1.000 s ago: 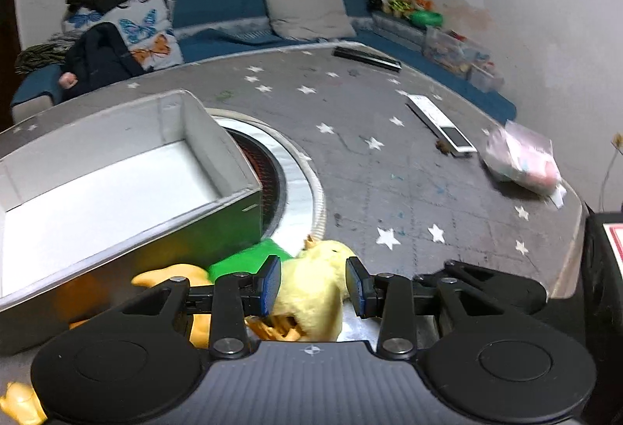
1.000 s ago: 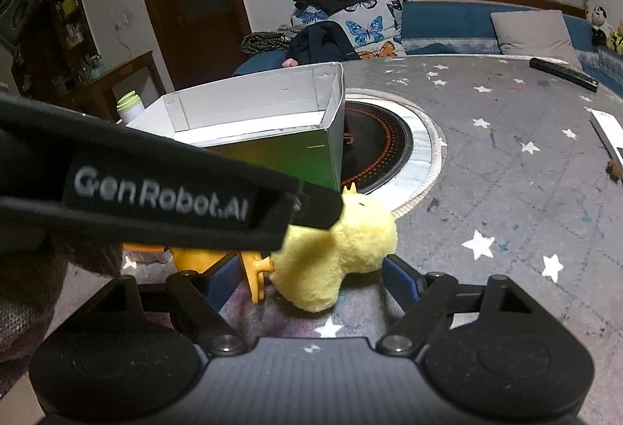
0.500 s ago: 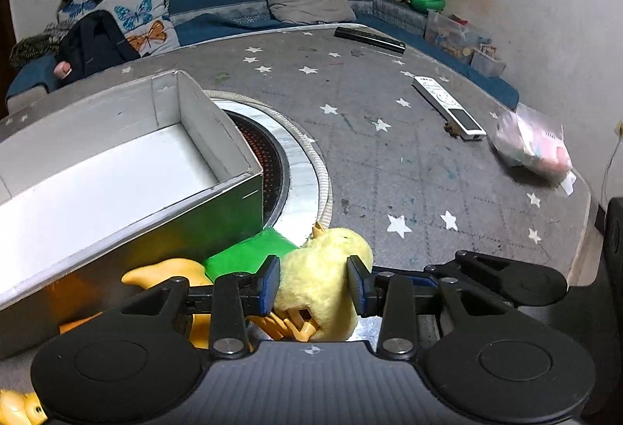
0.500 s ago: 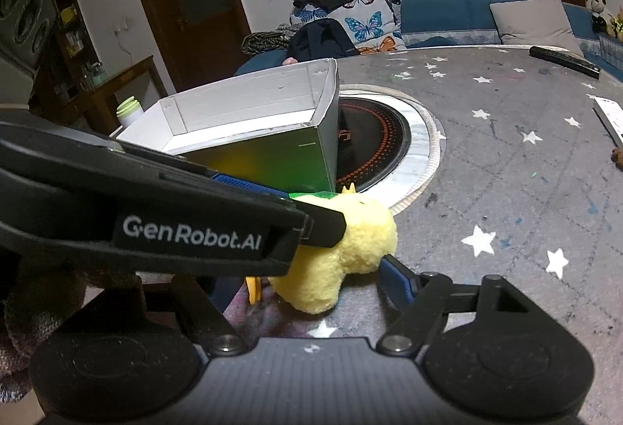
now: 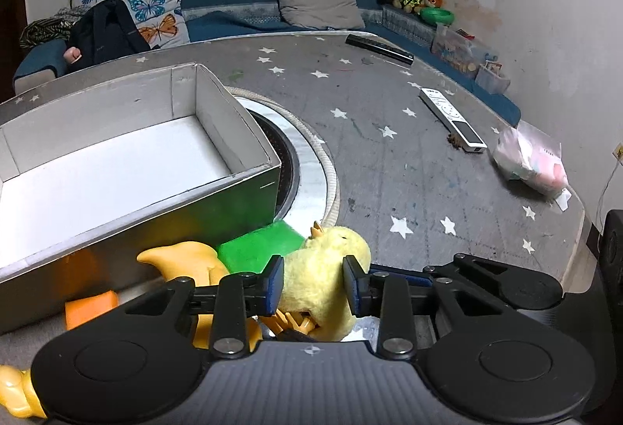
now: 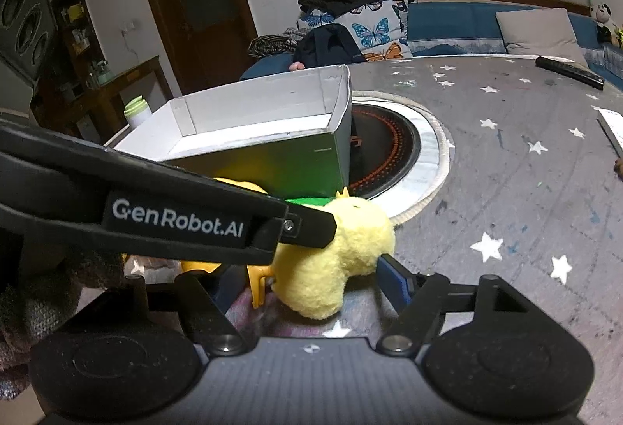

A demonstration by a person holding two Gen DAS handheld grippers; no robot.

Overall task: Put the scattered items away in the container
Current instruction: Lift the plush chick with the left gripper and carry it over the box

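A yellow plush chick (image 5: 323, 269) lies on the star-patterned table beside an open white-lined box (image 5: 117, 168). My left gripper (image 5: 313, 283) is shut on the plush chick, its blue pads pressing both sides. In the right wrist view the chick (image 6: 342, 253) sits between my right gripper's (image 6: 307, 277) wide-open fingers, and the left gripper's arm (image 6: 163, 215) crosses in front. The box (image 6: 272, 137) stands just behind. A green block (image 5: 261, 242) and an orange rubber toy (image 5: 187, 261) lie next to the chick against the box wall.
A round inset burner (image 5: 288, 160) lies right of the box. A white remote (image 5: 451, 117), a black remote (image 5: 379, 49) and a plastic bag (image 5: 533, 162) lie farther right. An orange block (image 5: 91, 308) and another yellow toy (image 5: 15, 394) sit near left.
My left gripper has closed in on the plush chick and lifted slightly, so the box looks lower and farther. My right gripper has stayed open around the chick.
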